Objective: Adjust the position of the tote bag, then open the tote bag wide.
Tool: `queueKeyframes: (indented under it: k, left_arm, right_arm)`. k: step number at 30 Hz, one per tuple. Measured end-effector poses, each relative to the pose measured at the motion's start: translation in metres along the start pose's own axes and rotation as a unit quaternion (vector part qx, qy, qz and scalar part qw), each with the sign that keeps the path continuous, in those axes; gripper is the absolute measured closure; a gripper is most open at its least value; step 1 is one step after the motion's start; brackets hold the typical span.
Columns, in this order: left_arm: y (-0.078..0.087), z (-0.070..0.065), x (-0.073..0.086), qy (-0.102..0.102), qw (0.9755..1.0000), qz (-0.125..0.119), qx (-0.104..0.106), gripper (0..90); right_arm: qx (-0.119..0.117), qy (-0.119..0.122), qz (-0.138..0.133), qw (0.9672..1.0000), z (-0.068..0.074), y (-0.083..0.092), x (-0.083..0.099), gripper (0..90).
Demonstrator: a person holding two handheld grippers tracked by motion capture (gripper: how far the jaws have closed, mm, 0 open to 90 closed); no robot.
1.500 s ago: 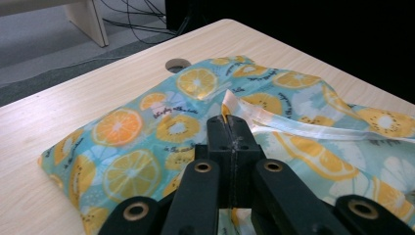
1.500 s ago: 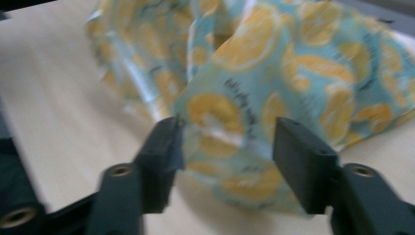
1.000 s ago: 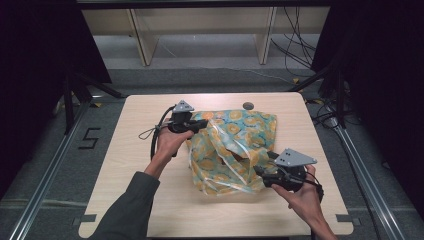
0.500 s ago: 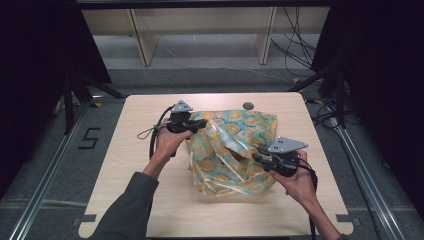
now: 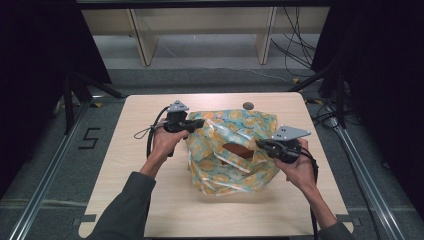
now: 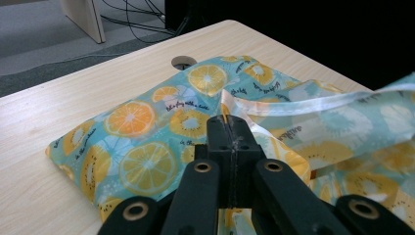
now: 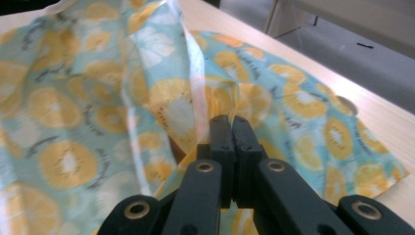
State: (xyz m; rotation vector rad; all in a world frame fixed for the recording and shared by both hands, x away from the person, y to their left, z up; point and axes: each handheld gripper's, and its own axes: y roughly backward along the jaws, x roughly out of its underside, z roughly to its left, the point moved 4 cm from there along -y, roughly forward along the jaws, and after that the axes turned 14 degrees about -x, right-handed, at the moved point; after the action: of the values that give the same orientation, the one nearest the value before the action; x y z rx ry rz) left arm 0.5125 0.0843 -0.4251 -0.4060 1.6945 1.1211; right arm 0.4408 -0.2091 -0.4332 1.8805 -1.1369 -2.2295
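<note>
Pale wood table carries a fruit-print plastic bag at its centre. Left gripper stays clamped on the bag's rim at ten o'clock. Right gripper, open a second ago, has slid inward and its jaws have just been closing; they now pinch the rim at three o'clock. With both edges held, I judge the mouth ready to be spread.

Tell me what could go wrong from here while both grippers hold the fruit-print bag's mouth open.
1. The left gripper and right gripper pinch only thin edges of the bag; pulling them further apart could tear the film or slip it from the pads.
2. The bag lies loose on the table, so an uneven pull may drag the whole bag sideways.
3. The opening looks small and could collapse if either edge slackens.
</note>
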Motion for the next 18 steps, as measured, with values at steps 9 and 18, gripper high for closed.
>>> queueKeyframes:
  k: [9,18]
  left_arm:
    - [-0.003,-0.001,-0.002,-0.001,1.0,-0.001,-0.005,89.3]
    - [-0.021,0.009,-0.02,-0.01,0.9992,0.006,-0.039,89.3]
  right_arm:
    - [0.022,-0.013,-0.01,0.9996,-0.025,-0.003,-0.008,90.0]
    - [0.046,-0.005,0.004,0.9989,-0.056,-0.01,-0.025,90.0]
